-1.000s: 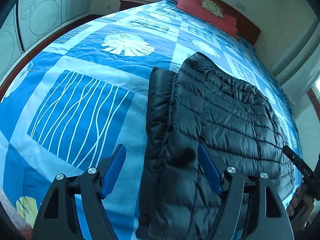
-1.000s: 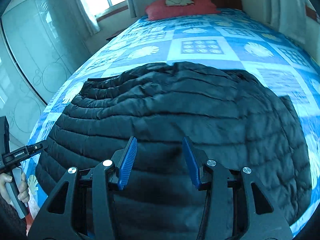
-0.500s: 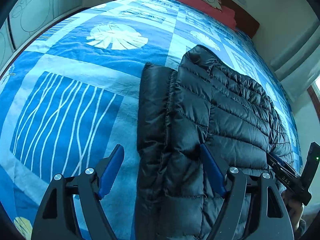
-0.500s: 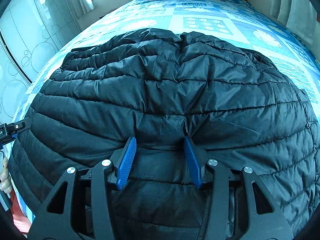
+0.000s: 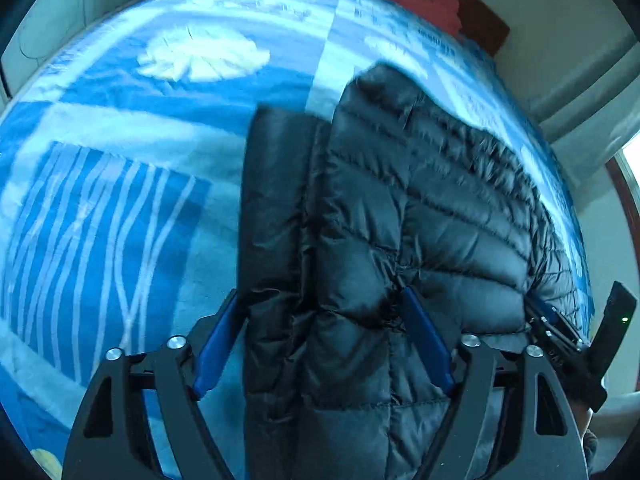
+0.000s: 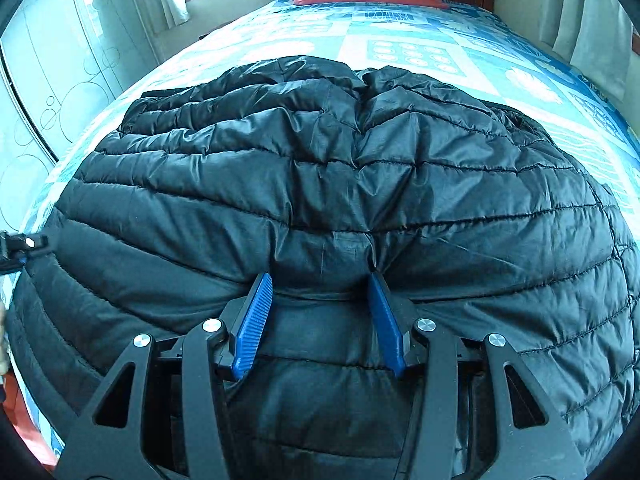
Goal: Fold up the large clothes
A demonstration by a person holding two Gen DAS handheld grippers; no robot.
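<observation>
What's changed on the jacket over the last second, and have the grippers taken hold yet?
Both grippers have come down onto the jacket. The left gripper now straddles its near-left edge with open jaws, fabric bunching between the fingers. The right gripper has pressed its open fingers into the near hem, puckering it. Neither has closed yet. The jacket stays flat on the bed, sleeve folded in as before.

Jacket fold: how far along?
Done: one sleeve looks folded along the black puffer jacket, which lies flat on the blue bedspread. In hand: both claws are open and pressed into the near edge, left claw straddling the sleeve side, right claw mid-hem, neither closed yet. Left: grip, then fold the body over.
</observation>
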